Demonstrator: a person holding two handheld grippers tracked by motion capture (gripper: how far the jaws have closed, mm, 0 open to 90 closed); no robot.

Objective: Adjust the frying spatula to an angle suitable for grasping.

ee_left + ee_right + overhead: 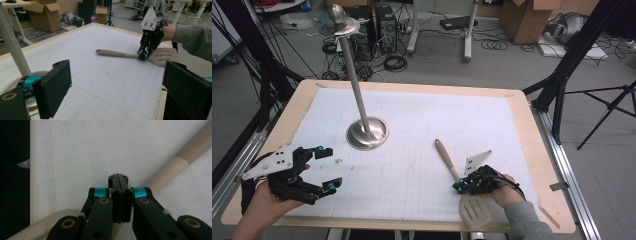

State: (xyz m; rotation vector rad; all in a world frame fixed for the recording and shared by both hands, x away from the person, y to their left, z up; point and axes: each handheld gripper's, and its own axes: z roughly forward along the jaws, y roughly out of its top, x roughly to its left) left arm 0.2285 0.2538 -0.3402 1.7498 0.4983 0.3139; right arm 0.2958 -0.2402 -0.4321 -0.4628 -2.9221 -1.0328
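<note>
Right gripper point(458, 188) pinched shut on spatula point(460, 184) neck, jaws nearly meeting. Left gripper point(328, 170) wide open, empty. Spatula looks light, stiff; handle is likely the best grab.

beige spatula point(464, 192), white gridded mat point(412, 165), prob. steel stand point(367, 132)

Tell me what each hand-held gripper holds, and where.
Nothing. Left hand-held gripper: open, empty. Right hand-held gripper: shut pad to pad over the spatula's neck.
</note>
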